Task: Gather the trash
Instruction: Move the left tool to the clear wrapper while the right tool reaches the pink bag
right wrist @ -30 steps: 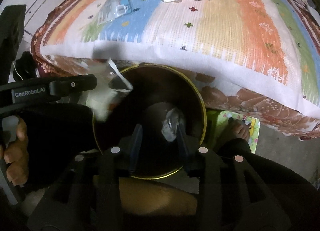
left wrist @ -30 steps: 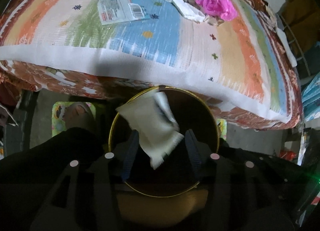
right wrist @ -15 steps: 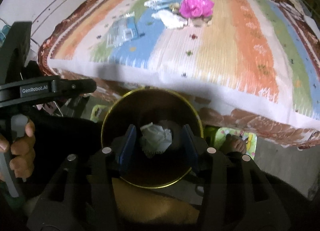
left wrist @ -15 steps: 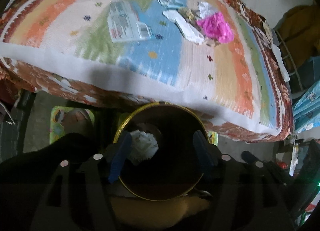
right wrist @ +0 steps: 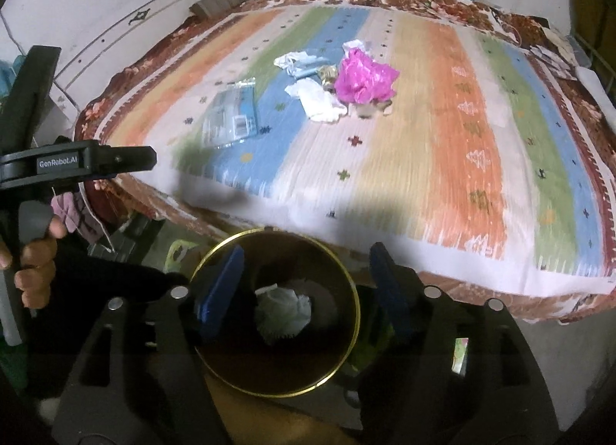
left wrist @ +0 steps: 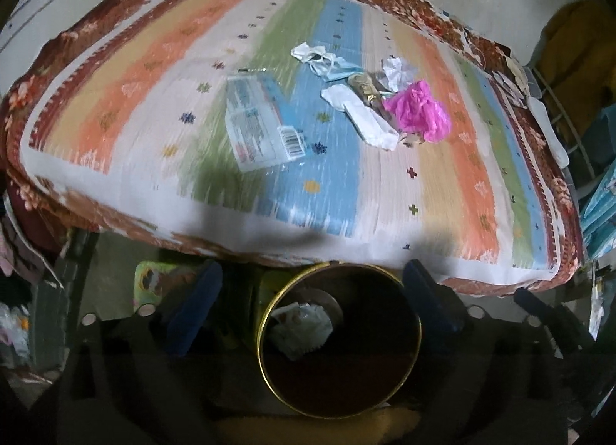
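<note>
While both pairs of jaws have just been opening with nothing between them, the left gripper [left wrist: 312, 302] and right gripper [right wrist: 304, 291] gape over the gold-rimmed bin [right wrist: 348, 345], crumpled white paper [right wrist: 283, 312] inside. At twelve o'clock on the striped bedspread [left wrist: 454, 175], a clear barcoded wrapper [left wrist: 261, 121] lies lengthwise toward eleven, near pink plastic [left wrist: 421, 109].

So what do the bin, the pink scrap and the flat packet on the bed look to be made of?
Bin: looks like metal or hard plastic, dark inside, with a shiny gold rim. Pink scrap: thin plastic film or tissue, judging by its bright crumpled folds; hard to tell which. Flat packet: clear glossy plastic wrapper with printed label and barcode.
</note>
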`<move>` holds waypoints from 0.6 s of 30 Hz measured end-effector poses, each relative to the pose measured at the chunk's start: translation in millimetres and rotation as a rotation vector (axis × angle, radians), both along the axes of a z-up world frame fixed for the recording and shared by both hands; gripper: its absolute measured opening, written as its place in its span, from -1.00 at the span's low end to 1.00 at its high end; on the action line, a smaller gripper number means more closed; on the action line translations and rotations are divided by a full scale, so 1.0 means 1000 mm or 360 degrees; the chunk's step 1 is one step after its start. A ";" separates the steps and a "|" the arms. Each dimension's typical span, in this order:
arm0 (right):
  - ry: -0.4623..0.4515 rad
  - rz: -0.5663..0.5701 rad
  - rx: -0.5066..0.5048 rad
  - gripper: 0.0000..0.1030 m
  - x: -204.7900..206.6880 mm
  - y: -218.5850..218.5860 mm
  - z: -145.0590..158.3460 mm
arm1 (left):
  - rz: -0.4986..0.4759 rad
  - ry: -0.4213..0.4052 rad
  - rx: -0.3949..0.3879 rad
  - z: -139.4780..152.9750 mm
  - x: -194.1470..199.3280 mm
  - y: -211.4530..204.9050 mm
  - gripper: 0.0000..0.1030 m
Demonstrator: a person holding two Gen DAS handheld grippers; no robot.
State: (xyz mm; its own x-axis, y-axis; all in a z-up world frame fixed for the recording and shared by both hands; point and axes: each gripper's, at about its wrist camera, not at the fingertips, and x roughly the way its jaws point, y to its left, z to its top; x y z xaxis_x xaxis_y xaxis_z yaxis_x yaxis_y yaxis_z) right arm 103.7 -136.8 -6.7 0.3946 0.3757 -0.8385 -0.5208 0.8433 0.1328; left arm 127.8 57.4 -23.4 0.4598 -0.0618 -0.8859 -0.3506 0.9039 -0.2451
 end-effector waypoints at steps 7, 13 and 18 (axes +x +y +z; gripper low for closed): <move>-0.0102 0.0043 -0.0001 0.62 0.018 0.009 0.013 | 0.0004 0.0020 0.0050 -0.002 0.019 0.013 0.89; -0.0154 0.0050 -0.0012 0.69 0.046 0.015 0.018 | 0.0022 0.0018 0.0056 0.002 0.041 0.029 0.89; -0.0196 0.0058 0.0001 0.77 0.062 0.024 0.022 | 0.0066 0.0039 0.0053 -0.002 0.060 0.052 0.89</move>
State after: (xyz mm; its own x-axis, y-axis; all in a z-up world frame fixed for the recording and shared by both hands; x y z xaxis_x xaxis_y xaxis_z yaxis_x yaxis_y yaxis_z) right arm 166.1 -112.7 15.1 0.4803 0.3922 -0.7846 -0.5637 0.8233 0.0665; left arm 187.7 109.3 -25.1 0.4396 -0.0135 -0.8981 -0.3933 0.8961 -0.2059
